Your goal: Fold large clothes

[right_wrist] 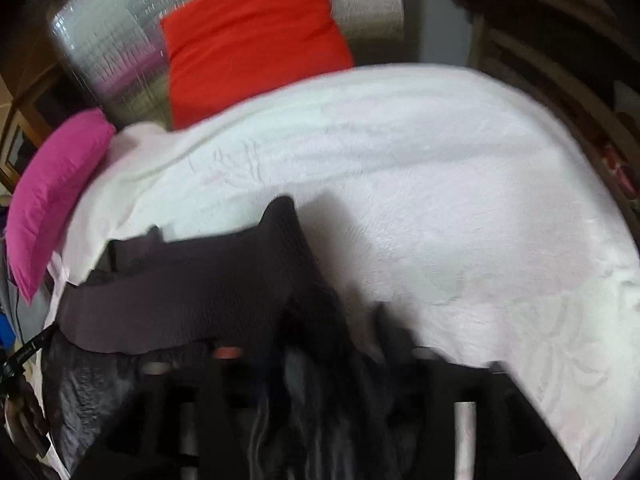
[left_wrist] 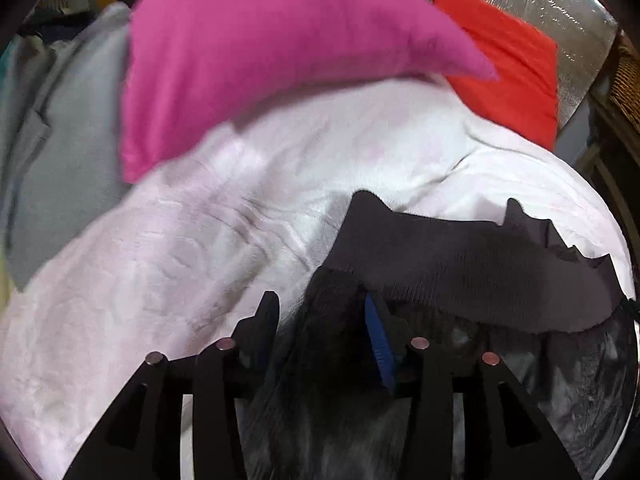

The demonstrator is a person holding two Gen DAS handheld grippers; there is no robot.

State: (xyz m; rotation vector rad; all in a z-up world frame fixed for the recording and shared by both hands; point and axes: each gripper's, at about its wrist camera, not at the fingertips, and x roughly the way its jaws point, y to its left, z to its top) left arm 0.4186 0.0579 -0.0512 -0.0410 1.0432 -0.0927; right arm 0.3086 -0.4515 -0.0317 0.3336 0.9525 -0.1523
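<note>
White embossed bedspread [left_wrist: 168, 280]; dark ribbed garment [left_wrist: 460, 264] bunched between both tongs, grip unclear.

The white bed [right_wrist: 400, 184] lies open and bare across its middle and right side. A pink pillow [left_wrist: 248, 64] and a red pillow [right_wrist: 252, 40] block its far edge. Grey clothes [left_wrist: 60, 128] crowd the left edge, and a dark garment [right_wrist: 192, 292] covers the near edge.
</note>
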